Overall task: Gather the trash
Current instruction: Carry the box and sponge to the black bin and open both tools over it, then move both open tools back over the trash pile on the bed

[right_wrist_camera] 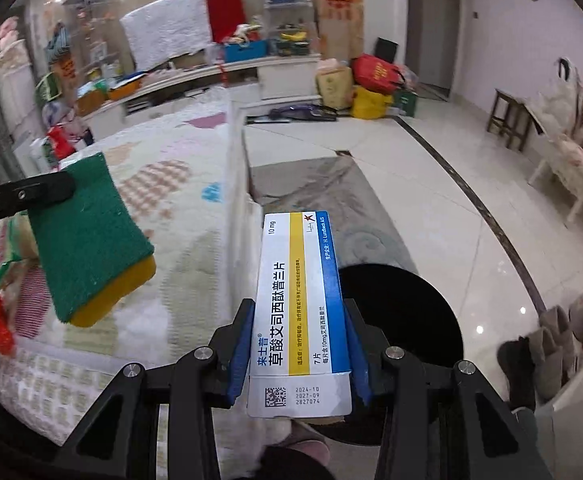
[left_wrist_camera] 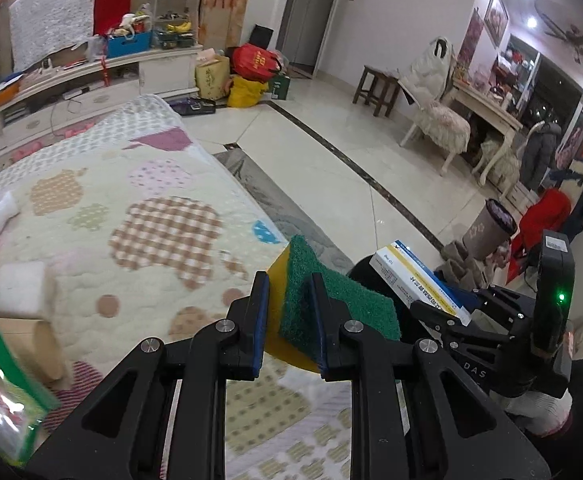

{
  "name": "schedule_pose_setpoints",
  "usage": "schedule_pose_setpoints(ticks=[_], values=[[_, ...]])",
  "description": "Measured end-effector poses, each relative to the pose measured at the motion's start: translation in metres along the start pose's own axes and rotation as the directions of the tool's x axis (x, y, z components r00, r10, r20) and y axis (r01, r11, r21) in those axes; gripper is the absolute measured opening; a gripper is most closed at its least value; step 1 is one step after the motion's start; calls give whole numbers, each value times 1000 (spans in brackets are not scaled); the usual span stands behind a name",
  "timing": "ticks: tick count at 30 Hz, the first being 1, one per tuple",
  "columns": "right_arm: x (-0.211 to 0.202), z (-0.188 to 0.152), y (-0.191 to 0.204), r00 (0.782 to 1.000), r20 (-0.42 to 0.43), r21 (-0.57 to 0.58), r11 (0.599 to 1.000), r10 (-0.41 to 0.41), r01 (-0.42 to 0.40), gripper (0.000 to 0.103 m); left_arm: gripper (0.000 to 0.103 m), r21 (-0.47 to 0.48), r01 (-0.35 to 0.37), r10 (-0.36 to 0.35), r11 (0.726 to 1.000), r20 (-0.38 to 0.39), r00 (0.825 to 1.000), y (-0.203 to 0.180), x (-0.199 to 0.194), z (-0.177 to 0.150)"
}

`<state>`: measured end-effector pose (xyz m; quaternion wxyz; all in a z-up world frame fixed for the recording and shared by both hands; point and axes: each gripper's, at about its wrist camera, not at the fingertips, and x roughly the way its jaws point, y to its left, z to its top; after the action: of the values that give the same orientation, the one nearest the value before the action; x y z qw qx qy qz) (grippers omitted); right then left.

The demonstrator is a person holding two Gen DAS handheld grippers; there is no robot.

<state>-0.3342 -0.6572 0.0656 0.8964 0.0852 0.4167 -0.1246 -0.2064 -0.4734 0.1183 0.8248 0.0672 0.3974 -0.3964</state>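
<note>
Right gripper (right_wrist_camera: 297, 344) clenched on the medicine box (right_wrist_camera: 297, 304), held above the near black bin (right_wrist_camera: 403, 320); left gripper (left_wrist_camera: 289, 320) grasping the sponge (left_wrist_camera: 331, 300) over the bed (left_wrist_camera: 131, 200) edge — judged best: centre each item over the opening before releasing, box first.

Black linkage arms with silver pivot screws and blue finger pads (left_wrist_camera: 260, 320). White lettering and a green indicator light on right gripper (left_wrist_camera: 443, 312) housing.

We see a green-and-yellow sponge (left_wrist_camera: 333, 300), tilted, at 9 o'clock of a white, yellow-striped, blue-edged medicine box (right_wrist_camera: 297, 312), held lengthwise above a black bin (right_wrist_camera: 403, 320).
</note>
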Motion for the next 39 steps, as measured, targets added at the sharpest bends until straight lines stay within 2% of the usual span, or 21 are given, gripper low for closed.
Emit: schedule_pose_setpoints(ticks=[14,17,18,20,22,26,31,39], values=[[33,-17,-63,995,-74,124,989,-67,76,41,17,-7,25,-26,1000,-36,999,-48,67,0],[38,-20,-72,993,-87,156,983,-79,92,41,18,-10,12,-12,1000,-36,999,-54,77,-2],[40,-20,-76,993,-89,167,981,-83,97,42,21,-22,20,-21,1000,-35,999,-55,80,-3],[41,-21,-80,991,-90,188,976,-95,110,53,26,-41,73,-75,996,-47,996,-54,86,-5],[40,-23,-84,991,-87,214,970,-103,119,63,56,-51,120,-123,992,-70,990,-54,90,-6],[36,-24,-90,992,-88,243,964,-86,105,65,58,-44,130,-133,991,-70,989,-56,85,-10],[32,-24,-77,993,-89,210,973,-80,97,65,58,-58,123,-127,991,-72,989,-50,72,-15],[27,-14,-44,997,-62,160,986,-39,49,65,58,-64,57,-59,996,-42,997,-37,35,-22]])
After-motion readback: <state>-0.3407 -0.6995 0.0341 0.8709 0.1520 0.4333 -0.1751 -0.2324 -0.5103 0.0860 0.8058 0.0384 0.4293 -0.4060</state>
